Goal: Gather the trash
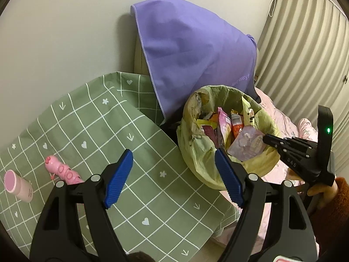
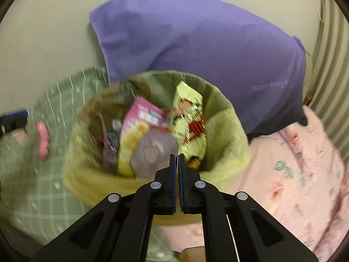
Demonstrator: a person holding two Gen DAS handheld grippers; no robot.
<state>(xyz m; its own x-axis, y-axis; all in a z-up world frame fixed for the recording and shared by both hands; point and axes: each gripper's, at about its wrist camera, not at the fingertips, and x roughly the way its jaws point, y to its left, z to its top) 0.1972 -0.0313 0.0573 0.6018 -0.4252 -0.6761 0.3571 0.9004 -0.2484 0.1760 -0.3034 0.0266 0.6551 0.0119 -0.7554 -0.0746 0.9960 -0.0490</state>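
Observation:
A bin with a yellow-green liner (image 1: 196, 150) (image 2: 226, 135) stands beside the table and holds several snack wrappers. A pale purple wrapper (image 1: 246, 145) (image 2: 152, 150) lies on top. My right gripper (image 1: 265, 138) (image 2: 177, 155) is shut above the bin's opening, its tips at that wrapper's edge; whether they pinch it does not show. My left gripper (image 1: 173, 152) stands wide open with nothing between its blue pads (image 1: 118, 179), over the table corner next to the bin. On the table lie a pink toy (image 1: 63, 171) (image 2: 43, 139) and a pink bottle (image 1: 18, 185).
The table wears a green checked cloth (image 1: 98, 131) (image 2: 32, 185). A purple cloth (image 1: 192, 50) (image 2: 196, 43) drapes over something behind the bin, against the wall. Pink bedding (image 1: 283, 118) (image 2: 294, 174) lies to the right, with a striped curtain (image 1: 305, 43) beyond. A hand in an orange sleeve (image 1: 322, 192) holds the right gripper.

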